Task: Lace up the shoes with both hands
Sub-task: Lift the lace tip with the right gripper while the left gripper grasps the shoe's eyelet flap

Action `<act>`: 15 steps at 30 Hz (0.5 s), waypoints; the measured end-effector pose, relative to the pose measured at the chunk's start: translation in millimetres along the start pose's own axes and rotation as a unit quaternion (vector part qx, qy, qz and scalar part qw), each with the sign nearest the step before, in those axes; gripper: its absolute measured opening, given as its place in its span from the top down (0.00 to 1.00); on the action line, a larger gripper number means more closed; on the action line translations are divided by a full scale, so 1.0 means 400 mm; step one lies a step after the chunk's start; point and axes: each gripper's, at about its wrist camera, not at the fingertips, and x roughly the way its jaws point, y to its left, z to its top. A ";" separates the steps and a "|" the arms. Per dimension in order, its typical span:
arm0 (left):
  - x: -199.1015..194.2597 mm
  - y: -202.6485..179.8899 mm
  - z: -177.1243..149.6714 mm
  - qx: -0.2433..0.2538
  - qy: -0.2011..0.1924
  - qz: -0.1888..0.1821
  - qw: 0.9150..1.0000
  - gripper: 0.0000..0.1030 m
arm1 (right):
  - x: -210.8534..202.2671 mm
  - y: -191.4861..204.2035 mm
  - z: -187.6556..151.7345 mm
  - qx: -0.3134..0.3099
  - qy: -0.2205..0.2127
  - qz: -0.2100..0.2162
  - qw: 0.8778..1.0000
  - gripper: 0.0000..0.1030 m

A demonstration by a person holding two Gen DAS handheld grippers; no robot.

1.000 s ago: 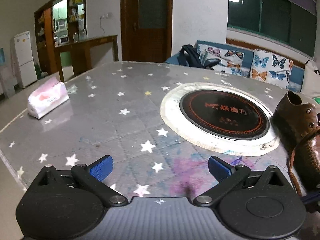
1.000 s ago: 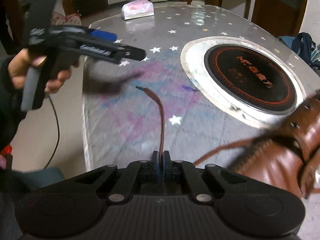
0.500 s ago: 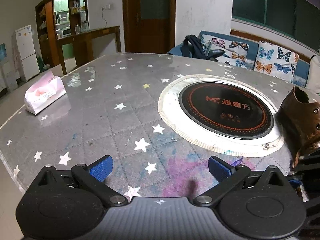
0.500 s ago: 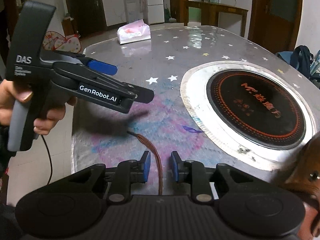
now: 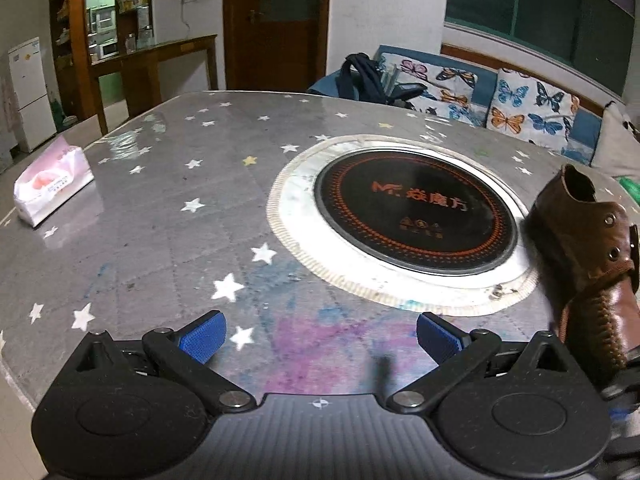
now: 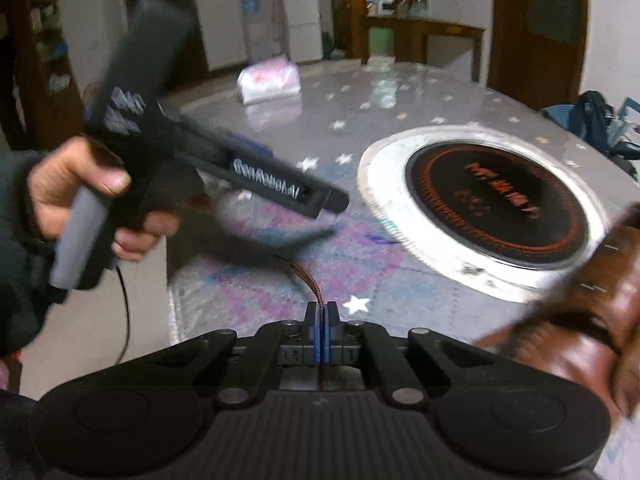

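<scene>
A brown leather shoe [image 5: 588, 256] stands at the right of the star-patterned table, with metal eyelets showing; it is blurred in the right wrist view [image 6: 580, 312]. My right gripper [image 6: 321, 312] is shut on the brown shoelace [image 6: 308, 280], whose free end sticks out forward over the table. My left gripper [image 5: 318, 334] is open and empty, its blue pads [image 5: 204, 336] wide apart above the purple stain. In the right wrist view a hand holds the left gripper [image 6: 280, 188] in the air to the left of the lace tip.
A round black cooktop [image 5: 416, 216] with a white rim is set into the table [image 5: 160, 240]. A pink tissue pack [image 5: 52, 180] lies at the far left. A sofa with butterfly cushions [image 5: 520, 108] stands behind the table. The near table edge [image 6: 172, 296] drops to the floor.
My right gripper opened around the lace half a second ago and has shut on it again. The left gripper has shifted a little toward the shoe and stays open.
</scene>
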 end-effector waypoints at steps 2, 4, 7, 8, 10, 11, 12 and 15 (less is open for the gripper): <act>0.002 -0.010 0.004 0.000 0.001 0.000 1.000 0.00 | -0.067 -0.016 -0.007 0.015 -0.028 -0.014 0.999 0.99; 0.003 -0.020 0.009 0.001 0.000 0.005 1.000 0.00 | -0.141 -0.036 -0.015 0.031 -0.059 -0.038 0.997 0.99; 0.004 -0.046 0.016 0.009 -0.005 0.005 1.000 0.00 | -0.252 -0.067 -0.029 0.055 -0.106 -0.082 0.990 0.99; 0.006 -0.057 0.019 0.011 -0.004 0.001 1.000 0.00 | -0.291 -0.077 -0.035 0.062 -0.121 -0.101 0.985 0.99; 0.010 -0.079 0.025 0.016 -0.001 -0.009 1.000 0.00 | -0.378 -0.099 -0.051 0.076 -0.154 -0.149 0.974 0.99; 0.011 -0.090 0.028 0.018 0.000 -0.014 1.000 0.00 | -0.415 -0.106 -0.059 0.080 -0.167 -0.172 0.967 0.99; 0.013 -0.103 0.031 0.021 0.002 -0.021 1.000 0.00 | -0.450 -0.112 -0.066 0.084 -0.179 -0.194 0.961 0.99; 0.011 -0.145 0.037 0.037 0.000 -0.035 0.999 0.00 | -0.540 -0.126 -0.093 0.095 -0.205 -0.254 0.940 0.99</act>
